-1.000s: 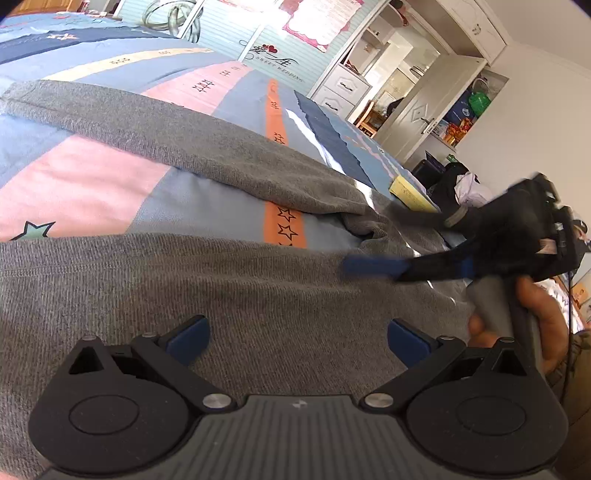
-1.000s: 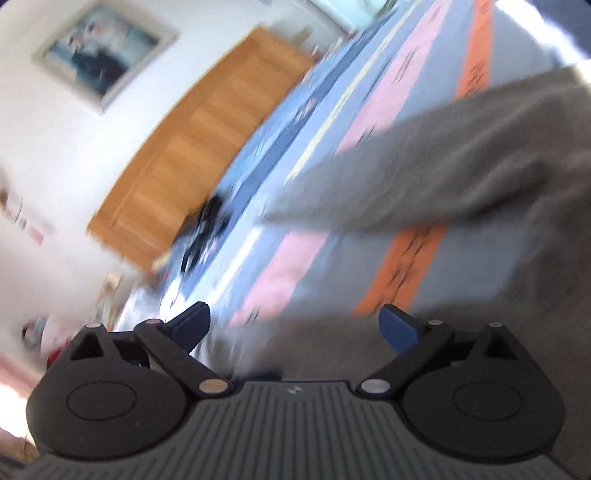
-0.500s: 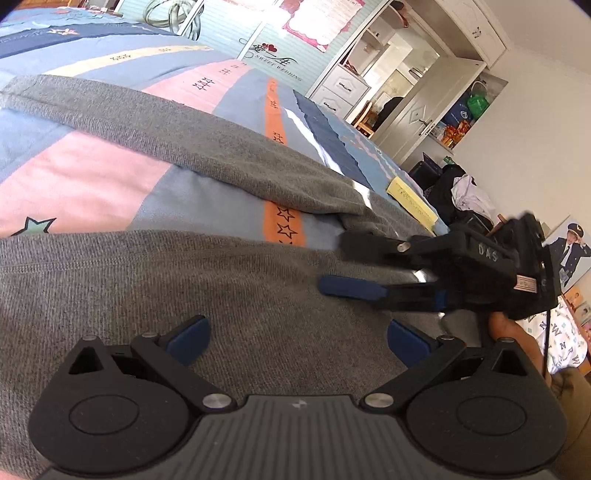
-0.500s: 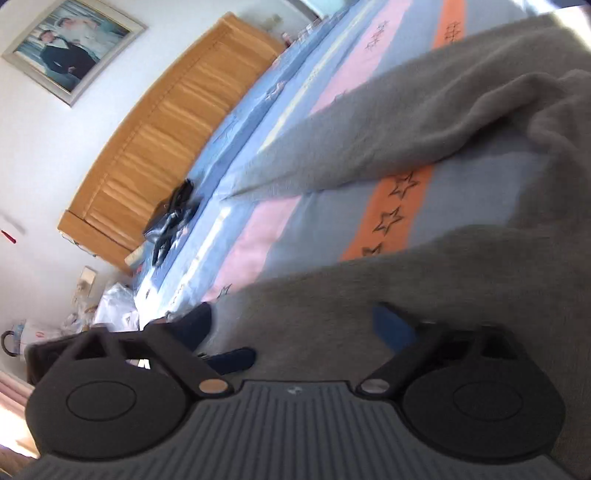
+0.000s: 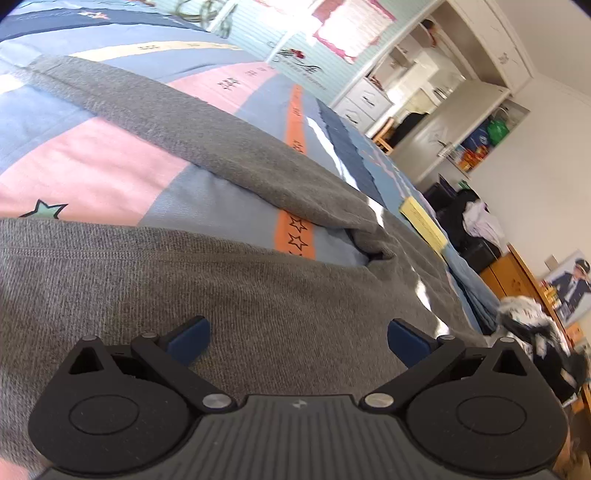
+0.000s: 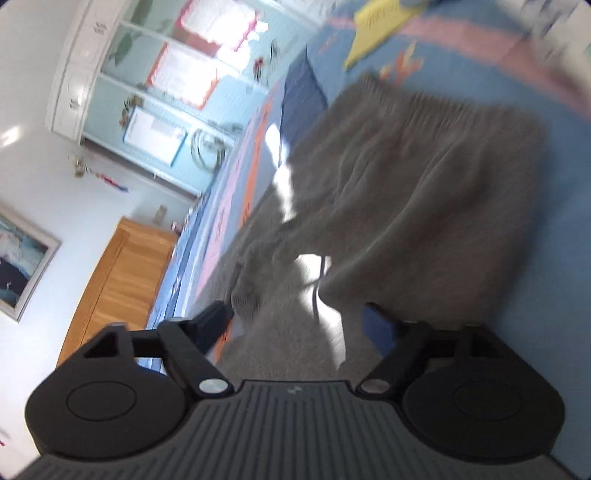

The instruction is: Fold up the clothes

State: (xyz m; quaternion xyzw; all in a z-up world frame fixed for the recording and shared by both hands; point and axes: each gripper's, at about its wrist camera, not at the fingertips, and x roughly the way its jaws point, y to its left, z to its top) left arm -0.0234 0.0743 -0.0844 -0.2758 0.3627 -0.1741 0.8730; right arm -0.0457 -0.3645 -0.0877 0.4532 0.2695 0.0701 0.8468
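Note:
A pair of grey knit trousers [image 5: 258,295] lies spread on the striped bedspread [image 5: 92,166]. One leg runs under my left gripper [image 5: 298,341]; the other leg [image 5: 221,147] stretches away to the upper left. The left gripper stands open just above the near leg, nothing pinched. In the blurred right wrist view the trousers' [image 6: 424,177] gathered waistband [image 6: 424,99] lies ahead. My right gripper [image 6: 297,321] hovers over the crotch area, its jaws opening wide; grey cloth lies below them, and the pads are not pressing on it.
A yellow sheet [image 5: 424,221] lies on the bed past the waistband, also the yellow sheet [image 6: 376,29]. A wooden headboard [image 6: 118,280] stands at the bed's end. A heap of clothes [image 5: 535,332] sits beside the bed at right.
The right gripper and the hand holding it have left the left wrist view. The right view swung from the trouser legs to the waist end. The left gripper stayed put, rolling slightly.

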